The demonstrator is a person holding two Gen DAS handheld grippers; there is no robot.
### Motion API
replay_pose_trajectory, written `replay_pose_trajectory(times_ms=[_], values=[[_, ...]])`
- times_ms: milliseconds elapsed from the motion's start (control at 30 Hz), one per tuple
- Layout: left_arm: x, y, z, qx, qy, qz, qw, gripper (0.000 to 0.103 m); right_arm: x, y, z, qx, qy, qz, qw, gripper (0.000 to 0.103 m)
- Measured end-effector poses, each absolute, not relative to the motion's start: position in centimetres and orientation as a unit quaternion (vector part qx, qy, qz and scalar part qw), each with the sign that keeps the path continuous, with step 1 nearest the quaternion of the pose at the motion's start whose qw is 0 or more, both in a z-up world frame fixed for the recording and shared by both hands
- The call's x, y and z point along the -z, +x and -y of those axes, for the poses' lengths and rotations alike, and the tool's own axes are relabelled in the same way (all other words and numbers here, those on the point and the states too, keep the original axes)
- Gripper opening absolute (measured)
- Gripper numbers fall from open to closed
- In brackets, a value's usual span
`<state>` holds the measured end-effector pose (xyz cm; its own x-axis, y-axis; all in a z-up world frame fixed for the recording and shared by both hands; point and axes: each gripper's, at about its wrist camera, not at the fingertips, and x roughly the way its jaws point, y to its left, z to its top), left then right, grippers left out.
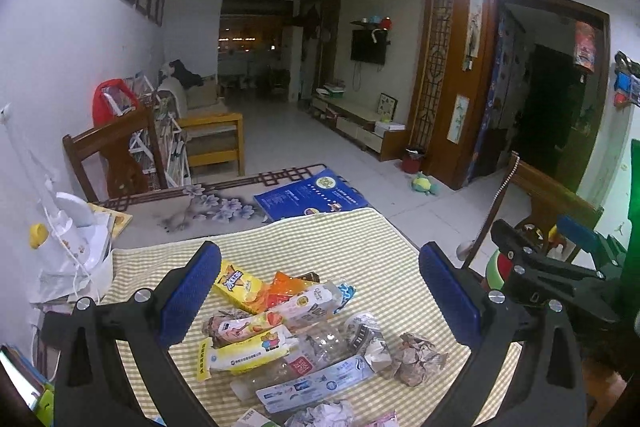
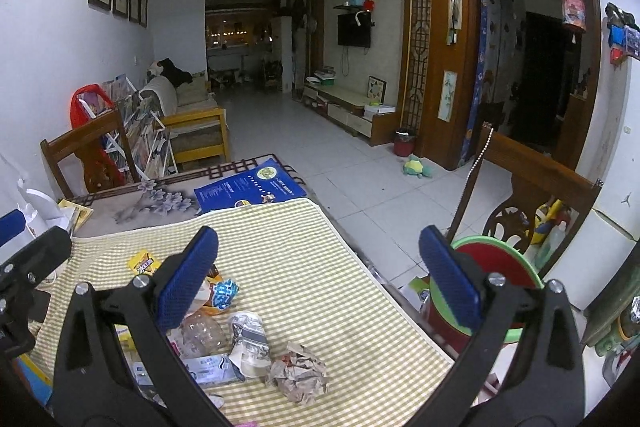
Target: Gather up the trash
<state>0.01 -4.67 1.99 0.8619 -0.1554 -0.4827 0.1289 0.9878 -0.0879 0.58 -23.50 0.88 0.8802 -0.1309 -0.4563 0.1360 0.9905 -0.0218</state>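
Dim living room beyond, tiled floor (image 2: 360, 163) open down the middle toward a wall-mounted television (image 2: 353, 30). Against the left wall, a wooden chair (image 1: 112, 155), a magazine rack (image 1: 160, 139) and a sofa (image 2: 188, 107). Nearer, a desk (image 1: 224, 195) with a yellow checked mat (image 1: 320, 243); far half of the mat bare, blue booklet (image 1: 310, 197) lying at its far edge. Left gripper (image 1: 316, 293) above the mat's near part, jaws spread wide, holding nothing. Between them on the mat, the trash: yellow snack wrapper (image 1: 236, 283), clear plastic bottle (image 1: 296, 359), crumpled brown paper ball (image 1: 418, 359), all touching or just beside one another. Right gripper (image 2: 316, 281) over the mat's right edge, jaws likewise wide apart and empty, paper ball below. Off that edge, a red bin with green rim (image 2: 494, 267), then another wooden chair (image 2: 532, 195) and a dark doorway (image 2: 540, 79).
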Motion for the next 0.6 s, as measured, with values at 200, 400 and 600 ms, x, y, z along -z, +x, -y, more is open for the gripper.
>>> replay_pose_trajectory(times_ms=[200, 400, 600], values=[[-1.2, 0.4, 3.6, 0.075, -0.053, -0.271, 0.958, 0.095, -1.0, 0.3, 23.0, 0.067, 0.0, -0.229, 0.971, 0.099], [-0.7, 0.5, 3.2, 0.075, -0.059, -0.275, 0.957, 0.095, -1.0, 0.3, 22.5, 0.064, -0.006, -0.229, 0.971, 0.099], [-0.3, 0.3, 3.0, 0.072, -0.062, -0.281, 0.955, 0.095, -0.9, 0.3, 22.1, 0.059, -0.012, -0.229, 0.971, 0.099]])
